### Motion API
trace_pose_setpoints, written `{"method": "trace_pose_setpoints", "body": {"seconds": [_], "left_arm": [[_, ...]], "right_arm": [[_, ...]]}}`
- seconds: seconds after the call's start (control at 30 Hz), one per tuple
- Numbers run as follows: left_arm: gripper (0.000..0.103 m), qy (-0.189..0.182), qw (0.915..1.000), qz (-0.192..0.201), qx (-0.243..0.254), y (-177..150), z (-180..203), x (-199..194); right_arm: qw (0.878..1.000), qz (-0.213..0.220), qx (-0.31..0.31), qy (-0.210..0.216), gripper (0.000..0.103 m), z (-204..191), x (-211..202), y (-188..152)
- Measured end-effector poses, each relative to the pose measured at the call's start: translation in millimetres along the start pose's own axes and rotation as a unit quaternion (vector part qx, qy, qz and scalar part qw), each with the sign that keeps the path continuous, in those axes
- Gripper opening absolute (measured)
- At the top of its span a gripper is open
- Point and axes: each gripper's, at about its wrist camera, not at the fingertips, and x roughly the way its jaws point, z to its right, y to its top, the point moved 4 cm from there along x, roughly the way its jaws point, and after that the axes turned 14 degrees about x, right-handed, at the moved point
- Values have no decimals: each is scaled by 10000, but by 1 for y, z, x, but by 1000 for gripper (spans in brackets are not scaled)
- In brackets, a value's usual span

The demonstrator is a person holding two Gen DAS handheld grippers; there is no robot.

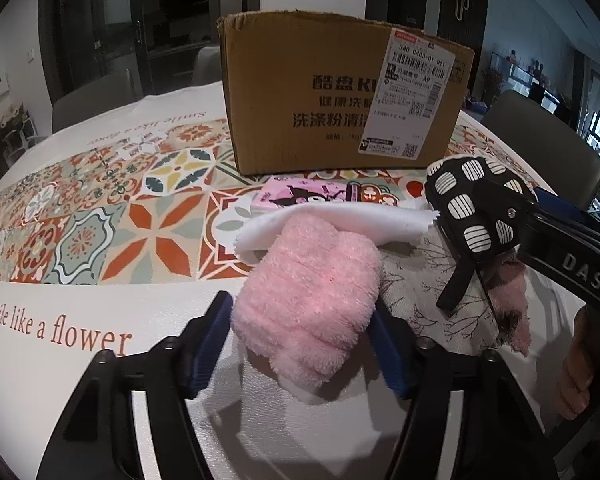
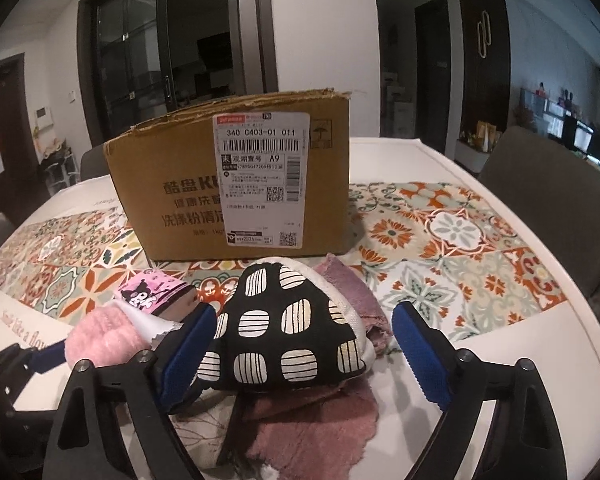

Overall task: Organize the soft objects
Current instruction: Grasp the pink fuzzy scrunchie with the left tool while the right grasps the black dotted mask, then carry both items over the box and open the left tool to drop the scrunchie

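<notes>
Table (image 1: 60, 360): white cloth with a tiled flower pattern and the words "Smile like a flower"; it carries everything below.
Cardboard box (image 1: 320, 100): stands upright at the far side, shipping label on its near face, top flaps open.
Branch-print cloth (image 1: 412, 300): lies flat on the table under the soft pile, to the right of the left gripper.
Mauve towel (image 2: 312, 428): spread under and behind the black pouch, partly hidden by it.
Black patterned pouch (image 2: 292, 328): sits on the mauve towel between the right jaws; it touches the left blue pad and stands apart from the right one.
Pink fluffy towel (image 1: 312, 300): folded, lying between the left jaws, with both blue pads against its sides.
White cloth (image 1: 340, 220): lies behind the pink fluffy towel, one edge tucked beneath it.
Tissue pack (image 1: 300, 196): pink, with a cartoon print, between the white cloth and the box.
Left gripper (image 1: 300, 344): jaws pinching the pink fluffy towel.
Right gripper (image 2: 300, 348): jaws spread wide around the pouch.
</notes>
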Motion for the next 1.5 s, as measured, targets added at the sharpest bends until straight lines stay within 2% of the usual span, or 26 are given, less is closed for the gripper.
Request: {"method": "trace_pose_setpoints", "body": {"seconds": [0.13, 0.37, 0.5, 0.67, 1.0, 1.5], "left_arm": [[54, 7, 10000, -31, 13, -1, 0, 1], [46, -14, 10000, 73, 49, -1, 4, -9], [42, -67, 9998, 184, 38, -1, 5, -17], [38, -103, 9994, 330, 5, 0, 5, -30], [37, 35, 9970, 768, 1, 6, 3, -63], [37, 134, 9926, 1210, 3, 42, -9, -91]], "right_arm": [[9998, -185, -74, 31, 69, -1, 5, -4], [9995, -142, -261, -80, 34, -3, -5, -7], [9994, -136, -310, -6, 24, -5, -14, -6], [9993, -137, -353, 66, 19, -9, -27, -8], [9997, 46, -216, 55, 18, -11, -53, -5], [9981, 525, -288, 155, 18, -28, -83, 13]]}}
